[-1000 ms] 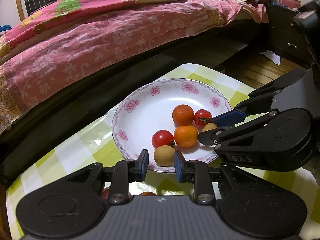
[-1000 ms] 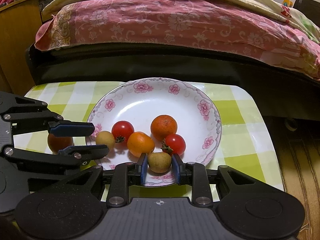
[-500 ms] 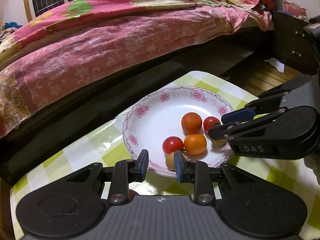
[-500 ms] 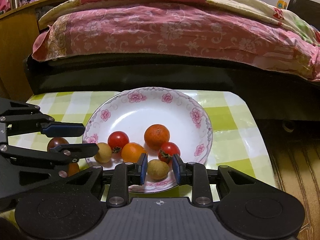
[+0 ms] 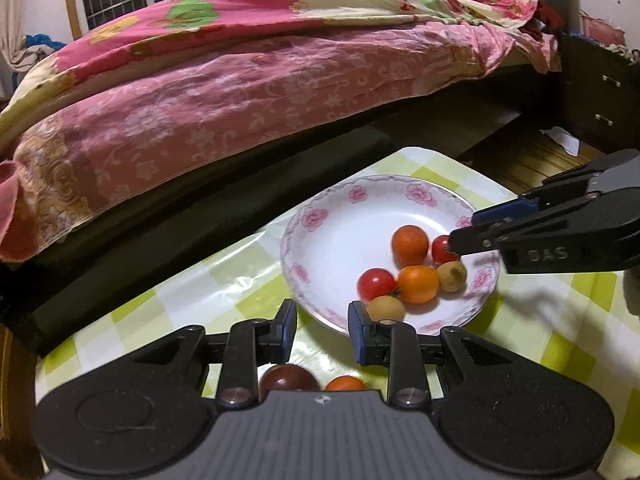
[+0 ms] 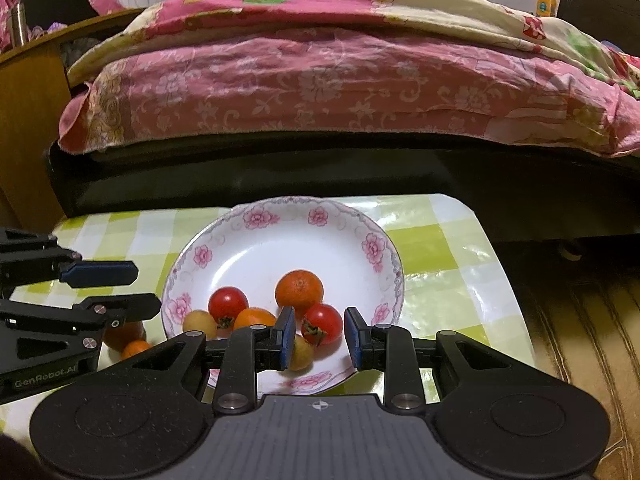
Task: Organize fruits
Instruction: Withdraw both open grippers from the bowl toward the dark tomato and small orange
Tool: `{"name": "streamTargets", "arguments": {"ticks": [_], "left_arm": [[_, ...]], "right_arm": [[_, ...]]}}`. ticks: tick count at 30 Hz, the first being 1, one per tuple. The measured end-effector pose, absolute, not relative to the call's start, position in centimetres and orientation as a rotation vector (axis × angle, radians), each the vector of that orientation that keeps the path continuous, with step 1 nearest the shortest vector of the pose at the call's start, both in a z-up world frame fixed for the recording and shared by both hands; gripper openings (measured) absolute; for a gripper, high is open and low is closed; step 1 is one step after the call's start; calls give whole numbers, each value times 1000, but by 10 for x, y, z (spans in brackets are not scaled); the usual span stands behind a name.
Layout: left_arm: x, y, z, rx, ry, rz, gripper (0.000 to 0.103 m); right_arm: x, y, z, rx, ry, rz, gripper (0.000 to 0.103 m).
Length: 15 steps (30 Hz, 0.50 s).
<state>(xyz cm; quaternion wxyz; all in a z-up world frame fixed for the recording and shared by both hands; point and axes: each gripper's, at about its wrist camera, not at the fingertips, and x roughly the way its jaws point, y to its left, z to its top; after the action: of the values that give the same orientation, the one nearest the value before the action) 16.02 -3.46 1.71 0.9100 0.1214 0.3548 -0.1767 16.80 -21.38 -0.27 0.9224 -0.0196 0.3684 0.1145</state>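
Each tool is matte black plastic with a ribbed grey centre panel, two round side discs and silver screws. The left tool (image 5: 322, 330) has blue finger pads and "GenRobot.AI" lettering; the right tool (image 6: 319, 334) has matching blue pads and "DAS" embossed.

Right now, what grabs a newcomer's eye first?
The flowered plate on the green-checked tablecloth, with tomatoes, oranges and small tan fruits bunched at its near edge. Behind it, a bed under a pink quilt fills the background. Both grippers, right and left, hover open.
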Motion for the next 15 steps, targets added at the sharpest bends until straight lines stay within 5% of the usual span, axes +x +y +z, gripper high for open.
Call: {"name": "streamTargets", "arguments": {"ticks": [15], "left_arm": [[137, 11, 4, 248, 798, -356, 36]], "right_arm": [[135, -164, 3, -73, 767, 450, 24]]}}
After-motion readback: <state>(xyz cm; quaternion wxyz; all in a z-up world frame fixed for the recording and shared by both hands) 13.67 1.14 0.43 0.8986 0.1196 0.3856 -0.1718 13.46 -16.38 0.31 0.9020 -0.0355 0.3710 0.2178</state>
